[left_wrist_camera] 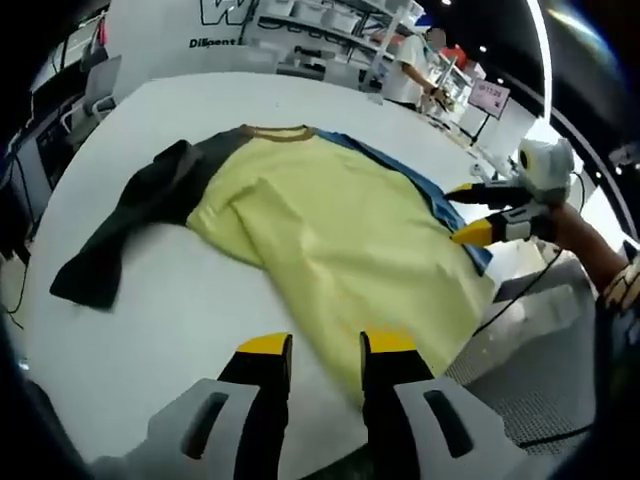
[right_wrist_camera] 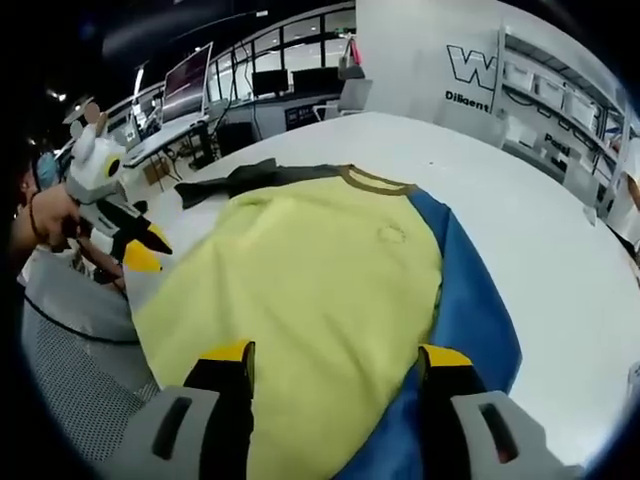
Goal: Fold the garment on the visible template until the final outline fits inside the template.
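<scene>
Pale yellow garment (left_wrist_camera: 330, 250) with olive-brown collar (left_wrist_camera: 278, 132) and dark charcoal sleeve (left_wrist_camera: 130, 215), blue template (right_wrist_camera: 470, 300) beneath, right of the right gripper (right_wrist_camera: 335, 362), white table (left_wrist_camera: 170, 320), black jaws tipped yellow

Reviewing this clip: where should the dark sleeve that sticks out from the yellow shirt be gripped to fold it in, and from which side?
Probably the dark sleeve at its free cuff end, approached from the open white table beyond it. It lies flat, stretched away from the yellow shirt, so the cuff edge is exposed, and the left gripper is nearer.
</scene>
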A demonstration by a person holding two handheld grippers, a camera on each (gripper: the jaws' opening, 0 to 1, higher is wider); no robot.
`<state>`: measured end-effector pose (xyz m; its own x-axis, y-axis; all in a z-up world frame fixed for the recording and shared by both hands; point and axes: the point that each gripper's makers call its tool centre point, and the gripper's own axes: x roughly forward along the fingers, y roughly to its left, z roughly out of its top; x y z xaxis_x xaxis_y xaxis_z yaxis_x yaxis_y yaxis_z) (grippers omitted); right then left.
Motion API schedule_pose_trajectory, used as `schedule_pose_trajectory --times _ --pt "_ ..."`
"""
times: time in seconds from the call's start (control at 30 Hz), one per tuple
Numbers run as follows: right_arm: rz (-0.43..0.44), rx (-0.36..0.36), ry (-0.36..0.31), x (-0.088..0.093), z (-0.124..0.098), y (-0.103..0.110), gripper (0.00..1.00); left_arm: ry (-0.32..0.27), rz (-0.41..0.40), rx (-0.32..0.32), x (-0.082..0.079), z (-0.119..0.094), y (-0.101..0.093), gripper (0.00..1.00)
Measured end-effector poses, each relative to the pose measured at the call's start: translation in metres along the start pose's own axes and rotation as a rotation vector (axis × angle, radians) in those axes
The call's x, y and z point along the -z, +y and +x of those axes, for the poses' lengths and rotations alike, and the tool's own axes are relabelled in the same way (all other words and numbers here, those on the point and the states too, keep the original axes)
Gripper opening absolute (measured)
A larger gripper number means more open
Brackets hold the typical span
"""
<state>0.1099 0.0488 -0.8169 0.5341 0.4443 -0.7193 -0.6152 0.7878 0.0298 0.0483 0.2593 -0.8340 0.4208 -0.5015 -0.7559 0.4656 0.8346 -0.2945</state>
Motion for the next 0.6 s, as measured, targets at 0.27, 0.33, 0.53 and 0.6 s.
schedule_pose_trajectory --times 0.27,0.33,0.53,0.6 --pt "0.003 -0.006 -0.013 -0.001 -0.003 0.001 0.66 0.049 -0.047 0.025 0.014 0.001 -0.010 0.22" --pt "-0.002 -0.017 -0.009 -0.001 -0.003 0.004 0.67 0.078 -0.015 0.022 0.019 -0.001 -0.013 0.22" --pt "0.007 -0.022 -0.017 -0.002 -0.005 0.006 0.67 0.120 -0.061 0.063 0.028 -0.002 -0.025 0.20" --pt "0.007 -0.020 -0.021 -0.002 -0.006 0.006 0.67 0.135 -0.059 0.063 0.032 -0.002 -0.026 0.20"
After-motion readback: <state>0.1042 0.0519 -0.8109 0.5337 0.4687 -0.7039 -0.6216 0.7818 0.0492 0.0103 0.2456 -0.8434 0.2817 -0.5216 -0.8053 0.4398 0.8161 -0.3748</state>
